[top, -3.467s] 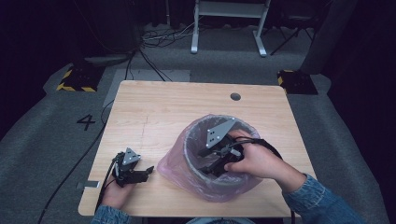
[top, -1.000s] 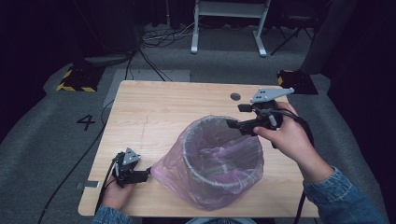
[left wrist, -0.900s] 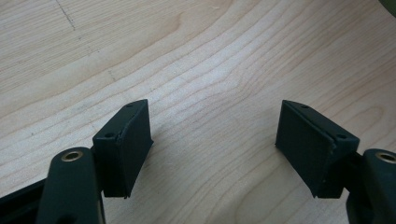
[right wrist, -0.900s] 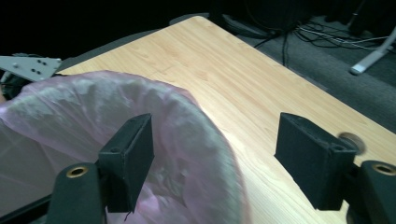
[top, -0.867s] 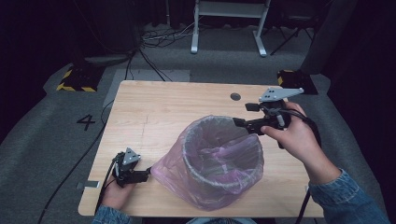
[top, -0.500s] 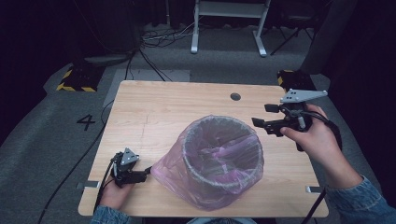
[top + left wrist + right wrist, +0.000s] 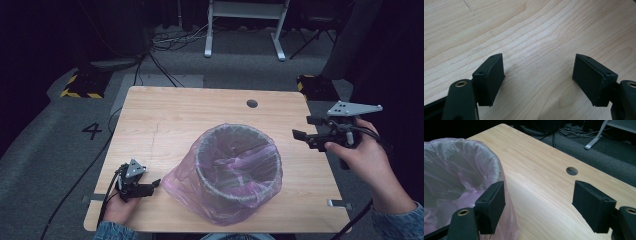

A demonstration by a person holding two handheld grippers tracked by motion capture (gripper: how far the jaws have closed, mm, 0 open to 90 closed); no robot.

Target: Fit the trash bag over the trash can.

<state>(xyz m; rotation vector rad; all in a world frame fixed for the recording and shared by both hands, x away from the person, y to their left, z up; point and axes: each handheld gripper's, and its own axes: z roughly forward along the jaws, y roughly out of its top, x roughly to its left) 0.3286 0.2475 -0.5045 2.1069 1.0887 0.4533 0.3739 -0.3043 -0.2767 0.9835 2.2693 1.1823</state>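
A round bin lined with a pink plastic bag (image 7: pixel 237 170) stands on the wooden table (image 7: pixel 170 120), near its front middle. The bag's edge is folded over the rim and hangs loosely down the outside. My right gripper (image 7: pixel 301 127) hovers at the table's right edge, to the right of the bin, open and empty. In the right gripper view the bag (image 7: pixel 454 170) sits just left of the left jaw, and my right gripper (image 7: pixel 537 202) has nothing between its jaws. My left gripper (image 7: pixel 152 185) rests low at the front left corner; in its own view my left gripper (image 7: pixel 537 80) is open over bare wood.
A round cable hole (image 7: pixel 252 103) sits at the table's back right. Behind the table, cables (image 7: pixel 165 42) and a white stand's legs (image 7: pixel 245 30) lie on the grey floor. Yellow-black striped blocks (image 7: pixel 80 86) flank the table. A "4" (image 7: pixel 93 131) marks the floor at left.
My right gripper came up out of the bin and moved right, past the rim to the table's right edge, jaws staying open. The left gripper has not moved.
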